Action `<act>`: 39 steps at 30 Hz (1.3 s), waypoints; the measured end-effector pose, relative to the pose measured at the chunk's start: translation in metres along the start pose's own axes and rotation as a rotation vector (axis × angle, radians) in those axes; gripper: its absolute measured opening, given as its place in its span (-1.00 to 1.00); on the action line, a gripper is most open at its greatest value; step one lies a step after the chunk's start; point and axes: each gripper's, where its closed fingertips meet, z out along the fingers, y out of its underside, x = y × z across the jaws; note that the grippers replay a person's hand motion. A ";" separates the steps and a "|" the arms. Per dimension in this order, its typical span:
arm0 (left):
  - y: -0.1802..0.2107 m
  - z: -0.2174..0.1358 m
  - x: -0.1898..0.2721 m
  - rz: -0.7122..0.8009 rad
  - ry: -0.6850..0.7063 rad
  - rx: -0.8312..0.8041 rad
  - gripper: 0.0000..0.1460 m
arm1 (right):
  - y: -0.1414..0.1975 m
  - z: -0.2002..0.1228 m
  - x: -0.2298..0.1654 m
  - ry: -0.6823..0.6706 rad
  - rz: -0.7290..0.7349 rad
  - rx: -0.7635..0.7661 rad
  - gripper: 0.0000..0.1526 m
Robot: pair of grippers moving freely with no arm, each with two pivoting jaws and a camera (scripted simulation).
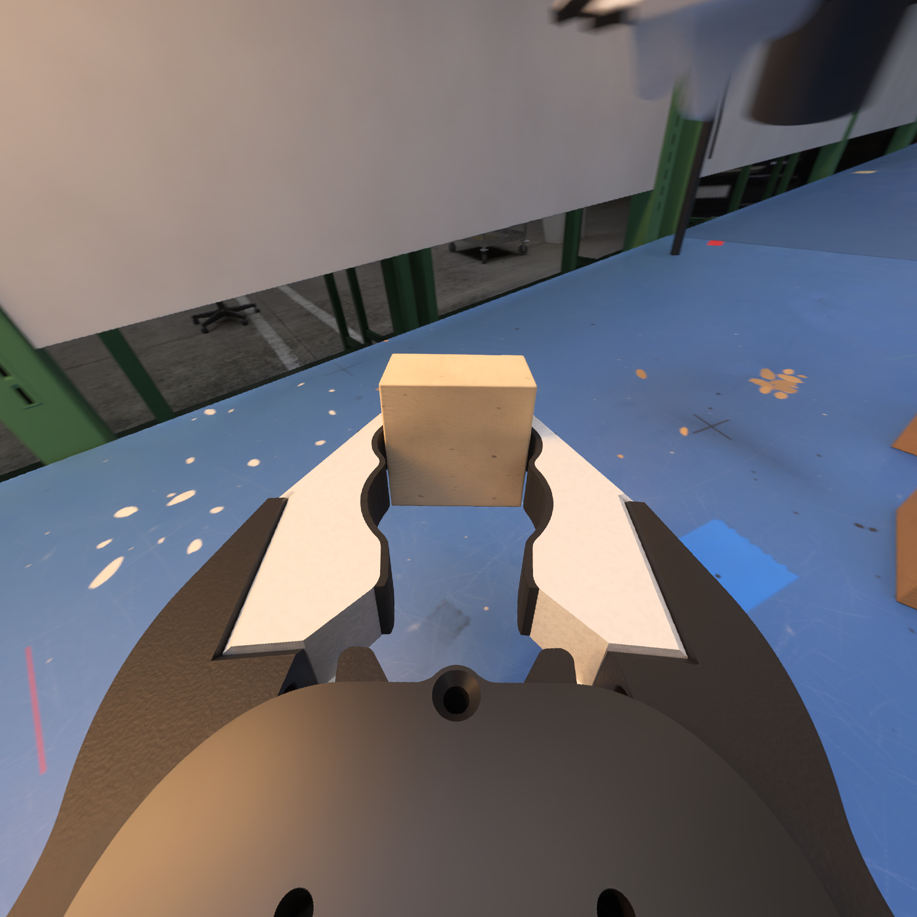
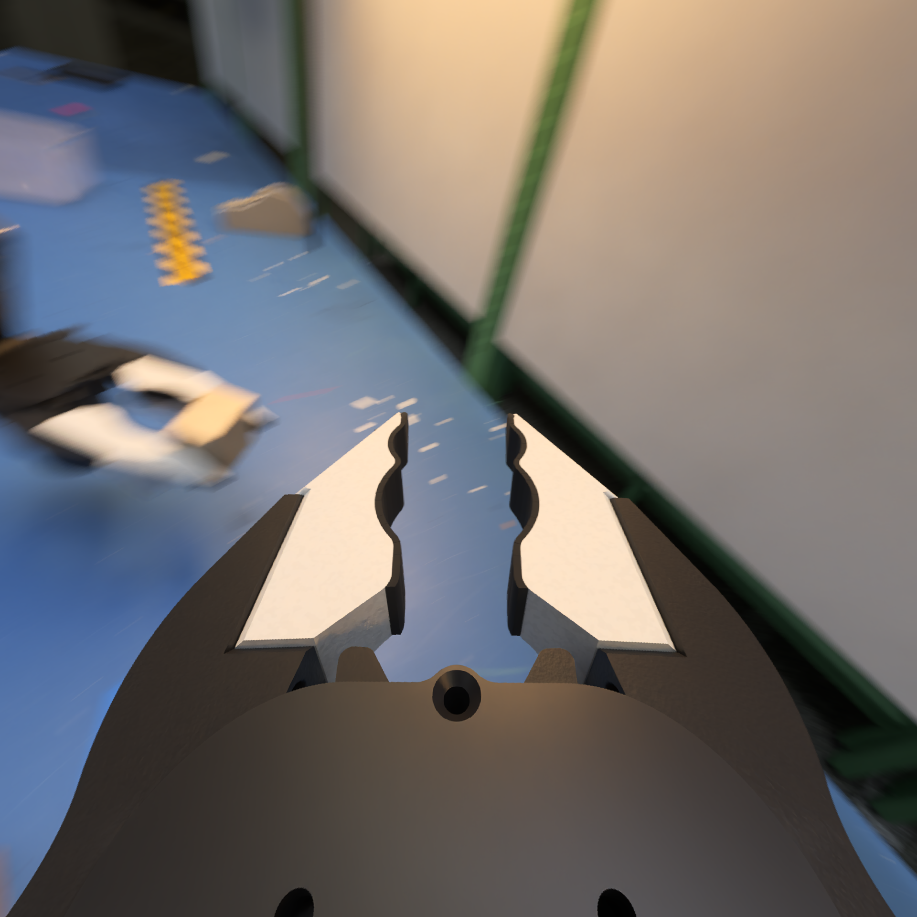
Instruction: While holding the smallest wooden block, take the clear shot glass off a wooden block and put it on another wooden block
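My left gripper [image 1: 457, 439] is shut on the small pale wooden block [image 1: 456, 417] and holds it above the blue table [image 1: 645, 347]. In the right wrist view that gripper [image 2: 226, 436] and its block [image 2: 211, 414] show blurred at the left. My right gripper [image 2: 457, 426] is open and empty, with a narrow gap between its jaws, above the table near its far edge. It shows blurred at the top right of the left wrist view [image 1: 590, 12]. Another wooden block [image 2: 268, 211] lies farther off, blurred. I see no shot glass in either view.
Brown wooden pieces [image 1: 908, 560] poke in at the right edge of the left wrist view. A pale box [image 2: 39, 159] and a yellow zigzag mark [image 2: 176, 233] lie far left. Green frame posts [image 2: 526, 173] and pale wall panels run along the table's edge.
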 end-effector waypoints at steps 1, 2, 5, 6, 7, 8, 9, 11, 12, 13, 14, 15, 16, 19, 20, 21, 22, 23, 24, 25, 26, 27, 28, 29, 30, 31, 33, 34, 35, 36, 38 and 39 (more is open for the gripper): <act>0.000 -0.001 -0.005 -0.002 -0.018 -0.004 -0.28 | 0.005 -0.009 -0.035 -0.126 -0.002 -0.059 -0.42; 0.000 -0.002 -0.010 -0.005 -0.035 -0.010 -0.28 | 0.014 -0.021 -0.069 -0.250 -0.011 -0.138 -0.31; 0.004 -0.003 -0.021 -0.028 -0.062 -0.036 -0.28 | 0.058 -0.069 -0.160 -0.585 -0.081 -0.472 0.13; 0.005 -0.003 -0.022 -0.030 -0.064 -0.046 -0.28 | 0.074 -0.082 -0.179 -0.636 -0.124 -0.572 0.23; 0.007 -0.002 -0.022 -0.028 -0.059 -0.055 -0.28 | 0.089 -0.092 -0.195 -0.658 -0.167 -0.656 0.31; 0.009 -0.001 -0.020 -0.023 -0.045 -0.067 -0.28 | 0.103 -0.098 -0.206 -0.663 -0.200 -0.721 0.34; 0.010 -0.001 -0.018 -0.014 -0.031 -0.077 -0.28 | 0.115 -0.100 -0.213 -0.654 -0.231 -0.768 0.32; 0.013 0.001 -0.008 0.014 0.006 -0.093 -0.28 | 0.138 -0.100 -0.213 -0.585 -0.308 -0.842 0.22; 0.014 0.002 -0.001 0.030 0.041 -0.101 -0.28 | 0.144 -0.101 -0.211 -0.554 -0.349 -0.862 0.11; 0.016 0.002 0.008 0.046 0.084 -0.111 -0.28 | 0.145 -0.102 -0.211 -0.550 -0.359 -0.855 -0.01; 0.020 0.002 0.019 0.060 0.135 -0.130 -0.28 | 0.144 -0.106 -0.212 -0.571 -0.352 -0.851 -0.12; 0.024 0.001 0.031 0.071 0.203 -0.157 -0.28 | 0.144 -0.113 -0.213 -0.602 -0.349 -0.866 -0.20; 0.029 0.000 0.044 0.083 0.281 -0.185 -0.28 | 0.146 -0.121 -0.212 -0.632 -0.369 -0.892 -0.26; 0.048 -0.006 0.078 0.132 0.471 -0.279 -0.28 | 0.153 -0.150 -0.204 -0.679 -0.387 -0.972 -0.41; 0.055 -0.007 0.085 0.152 0.500 -0.314 -0.28 | 0.155 -0.160 -0.199 -0.683 -0.388 -1.002 -0.42; 0.062 -0.008 0.092 0.169 0.533 -0.357 -0.28 | 0.158 -0.170 -0.193 -0.675 -0.391 -1.027 -0.42; 0.070 -0.009 0.098 0.187 0.566 -0.401 -0.28 | 0.161 -0.180 -0.185 -0.659 -0.390 -1.052 -0.42; 0.075 -0.008 0.102 0.211 0.581 -0.433 -0.28 | 0.164 -0.189 -0.177 -0.640 -0.384 -1.076 -0.42; 0.079 -0.008 0.105 0.235 0.591 -0.450 -0.28 | 0.167 -0.198 -0.170 -0.620 -0.375 -1.098 -0.42; 0.081 -0.008 0.109 0.250 0.608 -0.465 -0.28 | 0.169 -0.205 -0.163 -0.600 -0.364 -1.112 -0.42; 0.084 -0.008 0.112 0.260 0.627 -0.484 -0.28 | 0.172 -0.212 -0.157 -0.582 -0.347 -1.119 -0.42; 0.086 -0.007 0.114 0.277 0.633 -0.498 -0.28 | 0.175 -0.217 -0.152 -0.564 -0.327 -1.127 -0.42; 0.088 -0.006 0.114 0.302 0.631 -0.508 -0.28 | 0.177 -0.222 -0.147 -0.546 -0.311 -1.131 -0.42; 0.090 -0.005 0.115 0.320 0.632 -0.518 -0.28 | 0.179 -0.226 -0.143 -0.531 -0.291 -1.125 -0.42; 0.090 -0.004 0.116 0.331 0.637 -0.525 -0.28 | 0.181 -0.230 -0.139 -0.517 -0.273 -1.120 -0.42; 0.091 -0.003 0.117 0.339 0.644 -0.527 -0.28 | 0.182 -0.234 -0.134 -0.503 -0.264 -1.120 -0.42; 0.092 -0.002 0.117 0.356 0.649 -0.540 -0.28 | 0.185 -0.241 -0.128 -0.483 -0.248 -1.126 -0.42; 0.093 -0.001 0.117 0.367 0.649 -0.548 -0.28 | 0.186 -0.244 -0.125 -0.475 -0.237 -1.126 -0.42; 0.094 0.000 0.118 0.376 0.649 -0.553 -0.28 | 0.187 -0.246 -0.123 -0.469 -0.228 -1.120 -0.42; 0.094 0.000 0.118 0.383 0.647 -0.559 -0.28 | 0.187 -0.247 -0.122 -0.463 -0.221 -1.112 -0.42; 0.094 0.001 0.117 0.393 0.638 -0.562 -0.28 | 0.187 -0.247 -0.121 -0.449 -0.225 -1.103 -0.42; 0.094 0.002 0.116 0.399 0.634 -0.566 -0.28 | 0.185 -0.247 -0.121 -0.438 -0.229 -1.098 -0.42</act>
